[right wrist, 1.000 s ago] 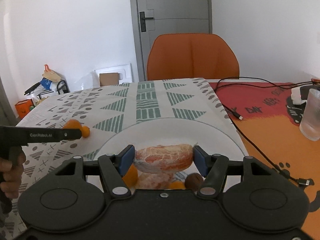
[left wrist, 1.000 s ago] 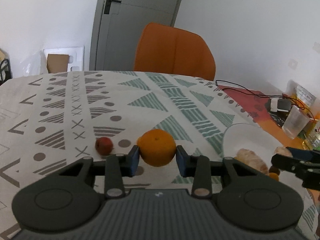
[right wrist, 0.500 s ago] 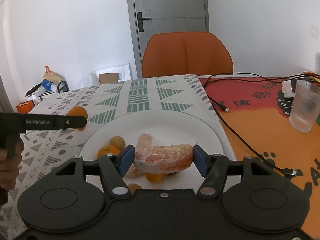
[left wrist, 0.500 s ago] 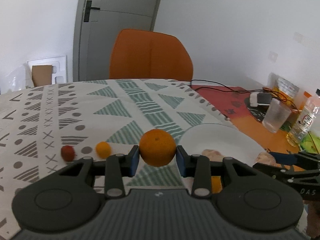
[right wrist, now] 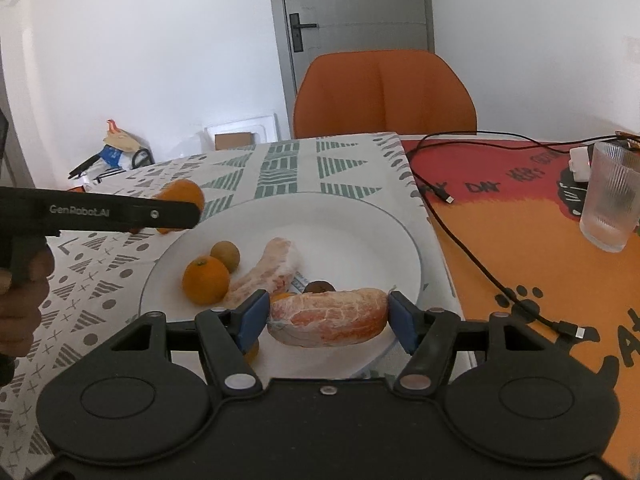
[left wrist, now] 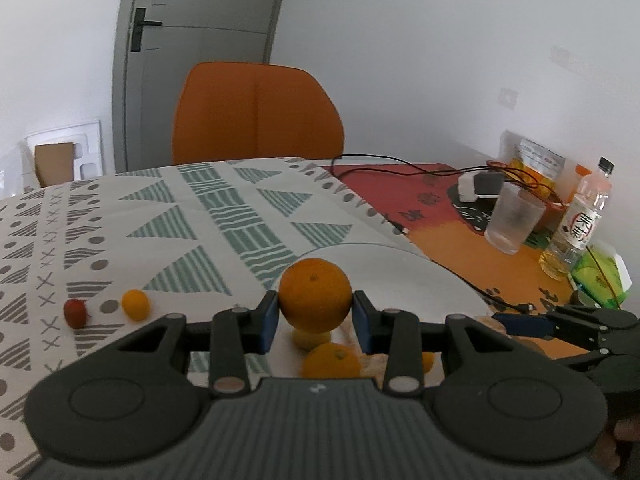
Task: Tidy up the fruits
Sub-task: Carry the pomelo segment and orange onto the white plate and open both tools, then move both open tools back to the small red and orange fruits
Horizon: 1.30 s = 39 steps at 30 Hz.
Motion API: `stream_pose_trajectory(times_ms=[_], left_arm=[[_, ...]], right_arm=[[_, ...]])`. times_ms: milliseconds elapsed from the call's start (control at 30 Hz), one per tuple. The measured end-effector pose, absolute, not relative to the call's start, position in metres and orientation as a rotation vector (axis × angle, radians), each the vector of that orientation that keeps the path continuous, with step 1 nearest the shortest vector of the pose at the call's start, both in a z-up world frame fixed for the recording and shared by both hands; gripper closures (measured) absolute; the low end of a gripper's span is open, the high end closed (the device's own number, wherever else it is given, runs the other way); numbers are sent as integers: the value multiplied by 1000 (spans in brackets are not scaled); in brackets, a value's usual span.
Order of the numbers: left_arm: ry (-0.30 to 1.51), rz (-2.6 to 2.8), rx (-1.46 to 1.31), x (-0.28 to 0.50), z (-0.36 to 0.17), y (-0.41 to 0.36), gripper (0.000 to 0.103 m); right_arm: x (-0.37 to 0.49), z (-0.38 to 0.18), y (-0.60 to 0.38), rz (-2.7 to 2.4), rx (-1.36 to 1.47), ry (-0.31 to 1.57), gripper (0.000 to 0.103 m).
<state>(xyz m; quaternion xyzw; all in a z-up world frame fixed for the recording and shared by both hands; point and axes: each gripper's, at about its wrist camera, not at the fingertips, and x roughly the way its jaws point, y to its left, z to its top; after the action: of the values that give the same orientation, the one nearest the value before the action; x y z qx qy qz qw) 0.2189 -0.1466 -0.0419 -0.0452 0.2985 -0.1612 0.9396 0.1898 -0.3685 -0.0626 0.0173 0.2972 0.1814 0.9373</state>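
The left tongs (left wrist: 315, 322) are clamped on a round orange (left wrist: 315, 295), one blue pad on each side of it, and they carry it in the air at the near left rim of the white plate (left wrist: 404, 276); the plate spreads ahead and to the right of the fruit, so the coming move, as I judge it, is a short carry forward and rightward, then a lowering before the grip is let go. The right tongs (right wrist: 327, 318) grip a peeled citrus segment (right wrist: 329, 317) by its two ends, its long axis lying crosswise between the pads, level with the desk (right wrist: 100, 292), and it hangs over the near part of the plate, so this hand is already above the target and the nearer of the two to setting down. On the plate lie a smaller orange (right wrist: 206, 280), a brownish round fruit (right wrist: 226, 255) touching it, and a second peeled segment (right wrist: 268, 272) whose long axis runs diagonally away to the right; the clear white area is the far and right half, which is where I would expect either piece to fit without knocking the others. Off the plate, on the patterned cloth to the left of the left tongs, a small yellow fruit (left wrist: 136, 305) and a small red fruit (left wrist: 75, 312) sit just beside each other, not yet gathered, nearer the left hand than the right
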Motion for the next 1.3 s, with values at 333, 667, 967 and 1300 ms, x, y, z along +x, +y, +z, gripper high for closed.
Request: stream_pose_trajectory(times_ms=[333,667,967,1300], left_arm=[[638,-372,-96,214,-45,-158,65],[660,-420,-101,199,-47,-158,60],[594,-267,-122,193,-40,-117,22],[565,-106,-142,183,-39,-63,12]], right_arm=[[193,-60,-376,362,72,590,37],[196,-64,-370,360,91,596,37],[199,-61,-361,372,127,599,37],[202,-51,-331,437,161,576,12]])
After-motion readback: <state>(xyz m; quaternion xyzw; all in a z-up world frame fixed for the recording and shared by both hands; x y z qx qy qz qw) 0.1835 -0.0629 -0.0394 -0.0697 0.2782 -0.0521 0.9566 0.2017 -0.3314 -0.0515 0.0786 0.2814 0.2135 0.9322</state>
